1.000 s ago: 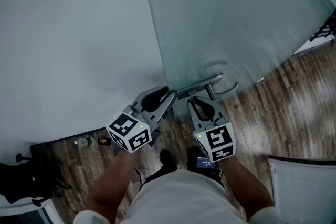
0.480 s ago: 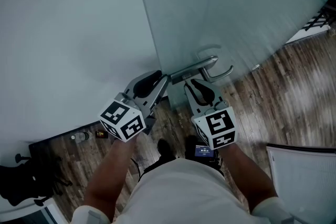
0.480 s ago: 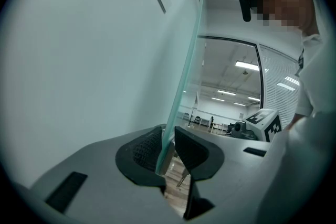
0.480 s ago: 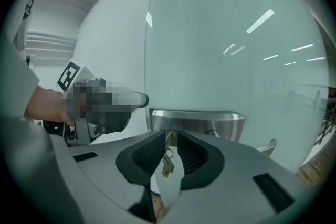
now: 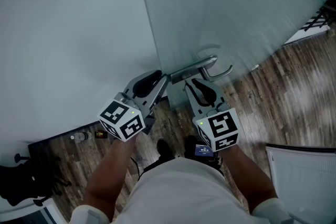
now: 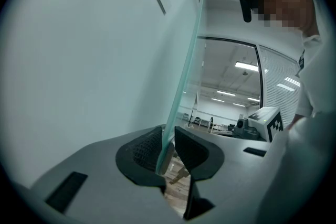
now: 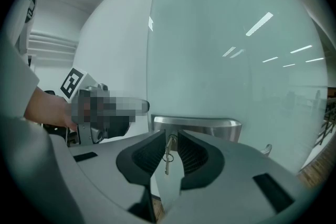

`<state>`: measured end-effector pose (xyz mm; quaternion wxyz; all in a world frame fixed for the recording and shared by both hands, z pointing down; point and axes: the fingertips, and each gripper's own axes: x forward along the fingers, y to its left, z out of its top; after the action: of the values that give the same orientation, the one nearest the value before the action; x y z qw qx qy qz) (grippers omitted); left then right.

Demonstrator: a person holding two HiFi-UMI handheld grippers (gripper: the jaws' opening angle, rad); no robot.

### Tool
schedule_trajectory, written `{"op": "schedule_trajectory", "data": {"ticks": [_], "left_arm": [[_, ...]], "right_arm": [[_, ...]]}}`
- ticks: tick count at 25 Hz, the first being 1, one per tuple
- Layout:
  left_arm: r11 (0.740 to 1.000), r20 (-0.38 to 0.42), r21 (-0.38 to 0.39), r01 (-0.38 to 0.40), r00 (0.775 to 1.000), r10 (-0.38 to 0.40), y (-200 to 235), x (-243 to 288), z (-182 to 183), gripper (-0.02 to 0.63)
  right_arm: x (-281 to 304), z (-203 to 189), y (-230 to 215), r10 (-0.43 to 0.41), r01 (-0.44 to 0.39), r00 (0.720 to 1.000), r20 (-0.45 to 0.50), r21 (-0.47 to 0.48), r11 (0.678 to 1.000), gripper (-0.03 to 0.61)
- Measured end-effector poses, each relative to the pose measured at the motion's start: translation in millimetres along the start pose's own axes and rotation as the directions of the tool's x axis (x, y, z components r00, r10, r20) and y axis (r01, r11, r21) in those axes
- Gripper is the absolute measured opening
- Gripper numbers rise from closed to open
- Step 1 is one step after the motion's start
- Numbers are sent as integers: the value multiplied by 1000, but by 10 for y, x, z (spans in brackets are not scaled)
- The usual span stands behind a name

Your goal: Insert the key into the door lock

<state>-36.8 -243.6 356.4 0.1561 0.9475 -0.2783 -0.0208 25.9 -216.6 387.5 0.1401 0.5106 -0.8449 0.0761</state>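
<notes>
A frosted glass door (image 5: 226,13) carries a metal lever handle (image 5: 197,66) with a lock plate (image 7: 197,126) under it. My left gripper (image 5: 164,83) straddles the door's free edge (image 6: 181,86), and its pads close on the glass. My right gripper (image 5: 192,84) points at the lock plate, just below the handle. A small metal key (image 7: 168,150) with a ring stands between its pads, tip against the plate, and the jaws are shut on it. In the left gripper view the key (image 6: 179,175) shows below the glass edge.
A plain white wall (image 5: 68,34) meets the door on the left. Below lies a wood-plank floor (image 5: 283,107). A white container (image 5: 302,181) sits at the lower right and dark gear (image 5: 26,183) at the lower left. The person's body fills the bottom middle.
A second ago the head view shifted a little; since then both grippers hold the same places at the door. The right marker cube has turned slightly.
</notes>
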Motion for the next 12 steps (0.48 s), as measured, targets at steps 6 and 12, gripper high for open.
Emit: {"op": "schedule_trajectory", "data": {"ticks": [6, 12], "left_arm": [[1000, 5, -2, 2, 1000, -2, 2, -42, 4, 81], [1000, 10, -16, -26, 1000, 26, 5, -143, 34, 83]], "right_arm": [[-52, 54, 8, 0, 0, 1000, 17, 5, 1000, 57], [-172, 92, -23, -6, 5, 999, 39, 21, 1000, 57]]}}
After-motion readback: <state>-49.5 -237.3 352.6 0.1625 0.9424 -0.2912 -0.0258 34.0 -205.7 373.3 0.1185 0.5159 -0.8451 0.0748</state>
